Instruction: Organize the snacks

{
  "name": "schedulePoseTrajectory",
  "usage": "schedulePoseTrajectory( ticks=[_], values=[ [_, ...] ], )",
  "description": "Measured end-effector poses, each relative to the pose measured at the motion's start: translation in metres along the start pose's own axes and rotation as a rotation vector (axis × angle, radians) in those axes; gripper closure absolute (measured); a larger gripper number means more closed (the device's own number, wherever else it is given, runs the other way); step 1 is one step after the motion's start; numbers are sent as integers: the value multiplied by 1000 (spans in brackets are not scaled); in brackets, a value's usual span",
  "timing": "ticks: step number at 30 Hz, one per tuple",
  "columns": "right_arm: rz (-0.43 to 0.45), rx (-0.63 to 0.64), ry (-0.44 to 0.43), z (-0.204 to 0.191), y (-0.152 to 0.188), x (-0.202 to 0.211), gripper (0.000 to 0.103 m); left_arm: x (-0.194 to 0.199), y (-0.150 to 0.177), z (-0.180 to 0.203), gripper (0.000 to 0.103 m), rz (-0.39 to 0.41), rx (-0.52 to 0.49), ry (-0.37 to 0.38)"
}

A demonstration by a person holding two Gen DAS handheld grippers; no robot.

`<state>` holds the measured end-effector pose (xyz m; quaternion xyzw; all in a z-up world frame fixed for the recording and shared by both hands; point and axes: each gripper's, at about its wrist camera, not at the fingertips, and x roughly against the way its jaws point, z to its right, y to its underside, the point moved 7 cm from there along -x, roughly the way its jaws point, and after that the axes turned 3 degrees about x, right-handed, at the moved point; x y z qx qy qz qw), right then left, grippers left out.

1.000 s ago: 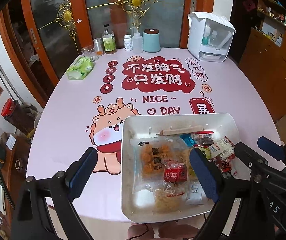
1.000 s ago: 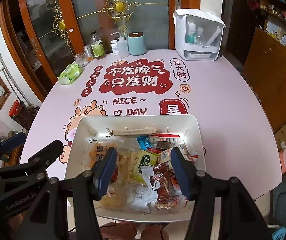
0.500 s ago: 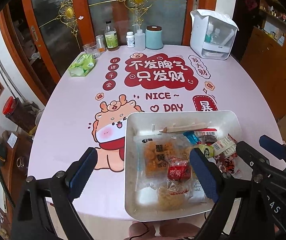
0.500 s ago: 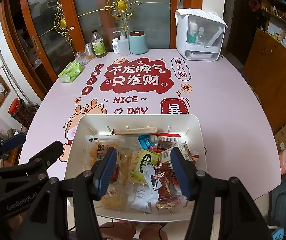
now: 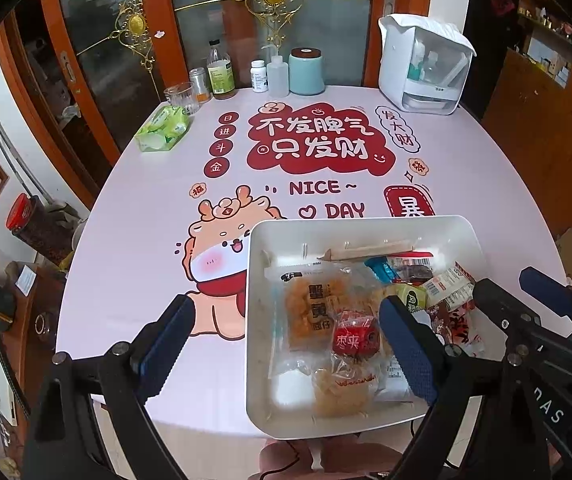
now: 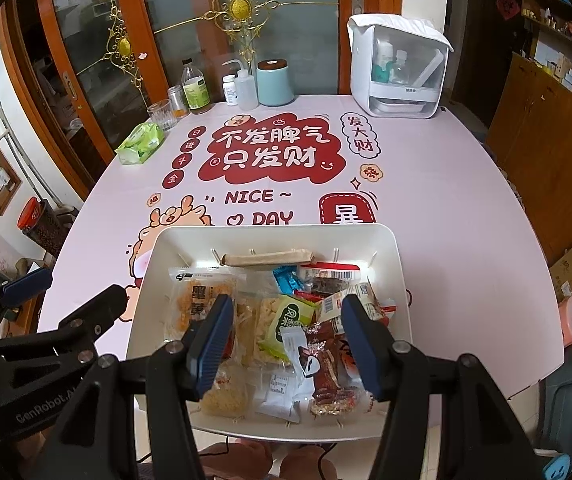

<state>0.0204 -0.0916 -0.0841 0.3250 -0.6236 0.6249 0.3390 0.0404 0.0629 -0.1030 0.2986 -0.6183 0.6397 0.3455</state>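
Tray: the white tray sits at the near edge of the pink printed table, its near rim hanging slightly over the edge, handy for both grippers.
Snacks: all piled inside the tray, overlapping. An orange cracker pack lies at the tray's left, a small red sweet just right of it, a green pack mid-tray, a brown stick pack along the tray's far wall.
Left gripper: the left gripper hovers over the tray's left wall, jaws wide apart, nothing between them; it straddles the cracker pack and red sweet.
Right gripper: the right gripper hangs above mid-tray, jaws apart and empty, bracketing the green pack.
Stage: snacks heaped in one tray fit a pile awaiting sorting or one just gathered; I cannot tell which.
Beyond the tray: bare tabletop, with bottles and a white dispenser at the far edge.
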Motion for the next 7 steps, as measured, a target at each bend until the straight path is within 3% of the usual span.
schedulePoseTrajectory(
  ticks=[7],
  values=[
    [-3,-2,-3,0,4,-1,46,0,5,2,10,-6,-2,-2]
  ],
)
